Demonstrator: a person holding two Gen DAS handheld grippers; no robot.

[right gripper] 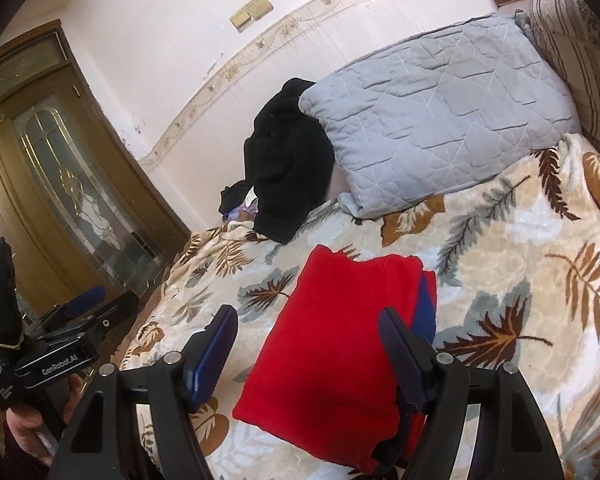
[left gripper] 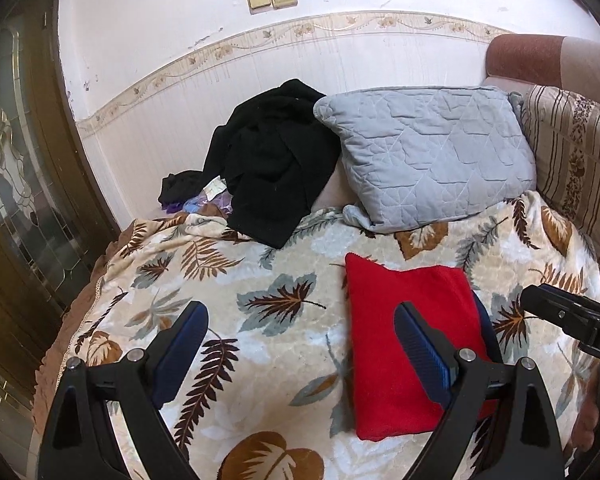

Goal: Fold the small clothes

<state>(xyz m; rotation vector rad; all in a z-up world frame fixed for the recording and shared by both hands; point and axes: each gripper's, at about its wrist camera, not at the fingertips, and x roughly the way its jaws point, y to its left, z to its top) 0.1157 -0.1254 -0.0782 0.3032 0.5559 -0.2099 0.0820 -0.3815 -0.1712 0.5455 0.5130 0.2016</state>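
One folded red garment lies between two wide-open, empty tools.

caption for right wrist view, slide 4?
Open right tongs above a folded red garment on the leaf-print blanket.

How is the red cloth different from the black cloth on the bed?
The red cloth lies flat and folded into a neat rectangle; the black cloth sits in a crumpled heap. The red cloth rests near the grippers, apart from the grey pillow; the black cloth lies farther back by the wall, touching that pillow. Both lie on the leaf-patterned blanket, and neither is held.
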